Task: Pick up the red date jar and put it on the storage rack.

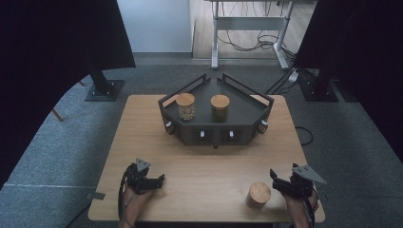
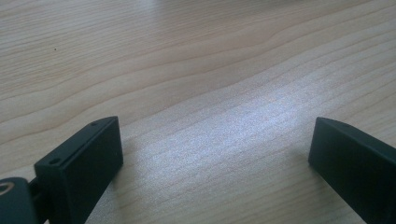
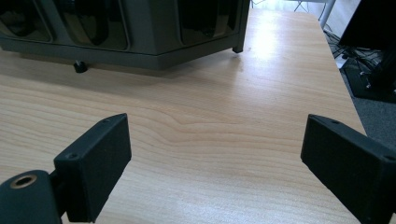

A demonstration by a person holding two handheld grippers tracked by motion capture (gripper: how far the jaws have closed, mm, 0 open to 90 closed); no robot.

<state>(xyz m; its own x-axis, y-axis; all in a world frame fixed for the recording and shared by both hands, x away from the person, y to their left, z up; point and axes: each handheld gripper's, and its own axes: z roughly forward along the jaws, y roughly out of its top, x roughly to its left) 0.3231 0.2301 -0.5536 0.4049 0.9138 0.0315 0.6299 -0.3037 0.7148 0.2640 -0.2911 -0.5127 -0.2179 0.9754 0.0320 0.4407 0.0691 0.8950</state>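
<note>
A dark angular rack (image 1: 247, 114) stands at the back middle of the wooden table (image 1: 204, 166). On it are two jars with wooden lids: one with pale contents (image 1: 185, 105) and a darker one (image 1: 220, 107). A third wooden-lidded jar (image 1: 259, 194) stands near the front right edge. My right gripper (image 1: 274, 179) is just right of that jar, apart from it, jaws open with nothing between them (image 3: 215, 135). It faces the rack's front wall (image 3: 140, 28). My left gripper (image 1: 161, 179) rests at the front left, open over bare wood (image 2: 212, 135).
Black stand bases (image 1: 102, 88) and dark screens flank the table on the grey carpet. A white desk frame (image 1: 249, 28) with loose cables stands behind. The table's right edge (image 3: 345, 93) drops off close to my right gripper.
</note>
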